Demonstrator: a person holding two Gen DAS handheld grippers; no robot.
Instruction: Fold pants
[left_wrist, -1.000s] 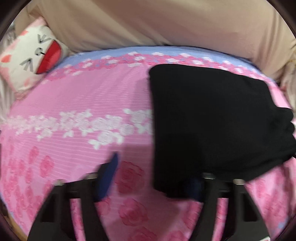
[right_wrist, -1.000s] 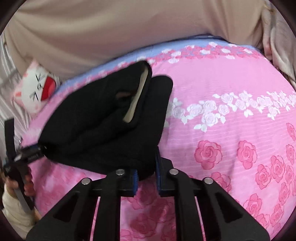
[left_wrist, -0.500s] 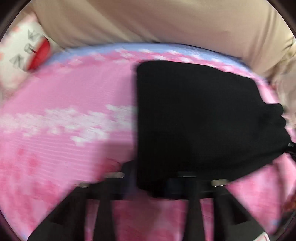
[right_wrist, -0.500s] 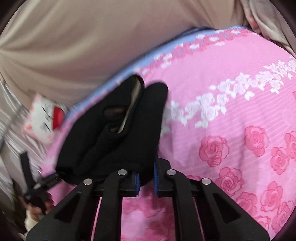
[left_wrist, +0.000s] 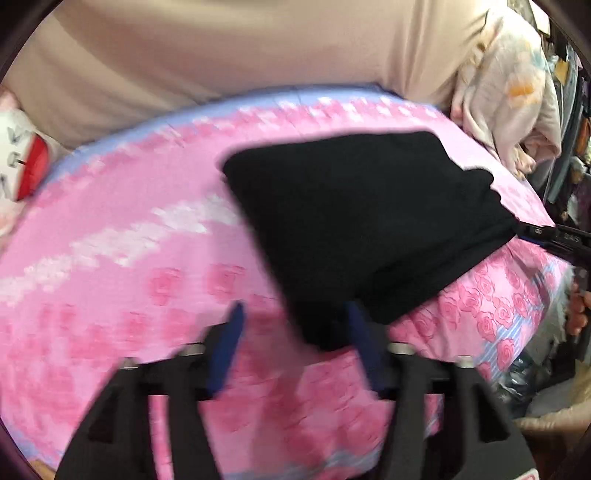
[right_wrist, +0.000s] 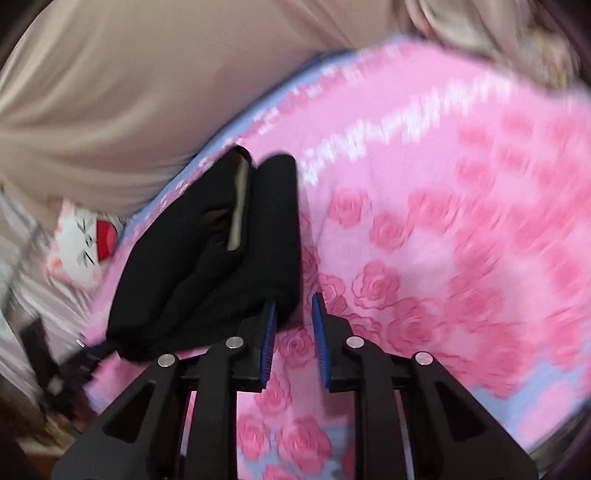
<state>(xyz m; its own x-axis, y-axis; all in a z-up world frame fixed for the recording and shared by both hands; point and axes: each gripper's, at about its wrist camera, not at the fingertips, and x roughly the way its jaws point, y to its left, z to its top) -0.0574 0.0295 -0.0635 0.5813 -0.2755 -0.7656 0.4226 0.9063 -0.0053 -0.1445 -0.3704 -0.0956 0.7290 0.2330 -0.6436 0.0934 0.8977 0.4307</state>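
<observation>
Letting Go of the Folded Pants

Both tools stand parted: the left gripper (left_wrist: 295, 345) spreads wide around a corner of the black pants (left_wrist: 362, 221), and the right gripper (right_wrist: 293, 332) gapes narrowly just beside the bundle, gripping nothing. Folded pants lie on the pink bedspread (left_wrist: 129, 258). Blur hides contact, perhaps. Withdraw straight and low, avoiding snagging the fold.

no readable text, labels or numbers anywhere
</observation>
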